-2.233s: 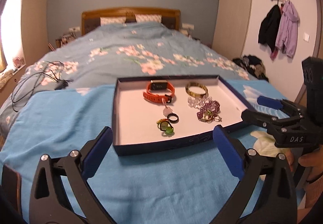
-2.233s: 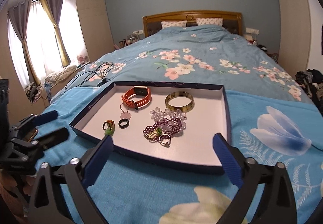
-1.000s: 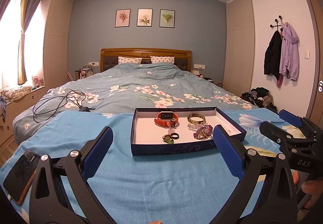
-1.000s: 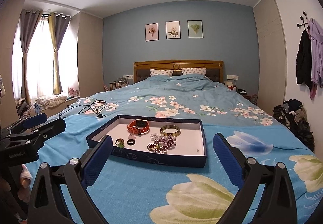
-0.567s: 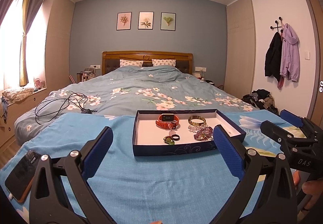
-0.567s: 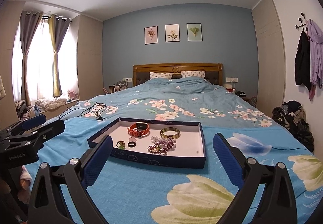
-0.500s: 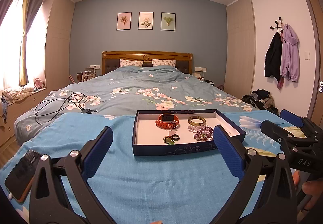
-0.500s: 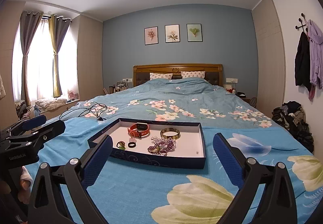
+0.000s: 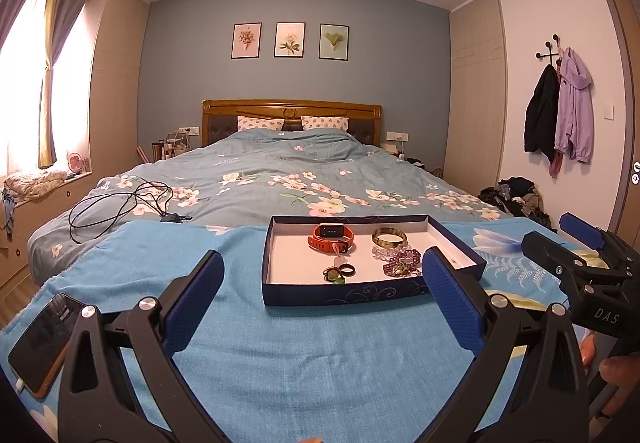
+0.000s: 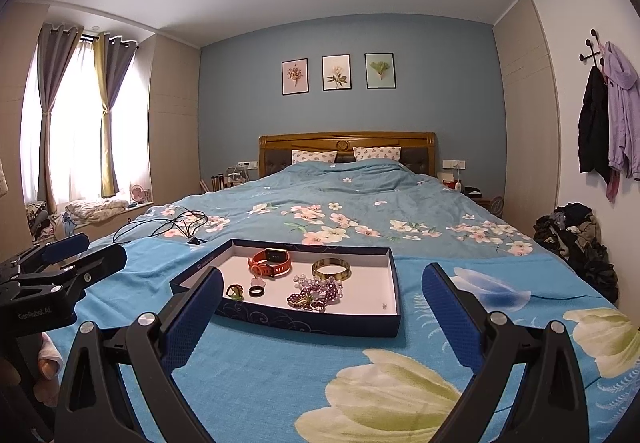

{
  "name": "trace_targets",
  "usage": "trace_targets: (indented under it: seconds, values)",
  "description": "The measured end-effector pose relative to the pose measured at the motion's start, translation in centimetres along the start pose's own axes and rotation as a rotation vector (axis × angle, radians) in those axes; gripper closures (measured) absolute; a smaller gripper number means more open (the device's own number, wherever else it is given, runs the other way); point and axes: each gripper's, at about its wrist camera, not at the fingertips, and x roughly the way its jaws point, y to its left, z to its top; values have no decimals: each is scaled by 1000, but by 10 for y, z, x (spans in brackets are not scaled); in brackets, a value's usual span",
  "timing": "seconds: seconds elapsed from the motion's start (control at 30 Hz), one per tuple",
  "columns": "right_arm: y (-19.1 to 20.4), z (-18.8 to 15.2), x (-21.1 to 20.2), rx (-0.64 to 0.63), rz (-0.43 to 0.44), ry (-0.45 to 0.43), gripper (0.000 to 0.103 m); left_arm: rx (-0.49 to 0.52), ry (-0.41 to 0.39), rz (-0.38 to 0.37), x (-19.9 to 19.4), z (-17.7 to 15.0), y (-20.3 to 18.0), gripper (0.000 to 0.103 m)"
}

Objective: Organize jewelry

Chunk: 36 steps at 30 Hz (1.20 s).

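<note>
A dark blue tray with a white floor lies on the blue bedspread. In it lie an orange watch, a gold bangle, purple and clear beads, a black ring and a green ring. My left gripper is open and empty, short of the tray's near left. My right gripper is open and empty, short of the tray's near right.
A phone lies on the bedspread at the near left. A black cable lies on the bed behind the tray's left. Clothes are piled on the floor at the right.
Both grippers have pulled back and levelled up from close over the tray, so the tray now sits farther off. In the last half second nothing has moved.
</note>
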Motion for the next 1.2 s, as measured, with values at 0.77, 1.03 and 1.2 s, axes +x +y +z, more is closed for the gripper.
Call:
trace_targets:
  seconds: [0.77,1.03,1.2]
  values:
    - [0,1,-3,6,2,-7,7,8,-5,1,-2,-2,-2,6]
    - [0,1,-4,10,-2,-9,7,9,-6,1,-3,-2,-3,6]
    - [0,1,-3,11,1,-7,7,8,-5,0,-3,-2,-3,6]
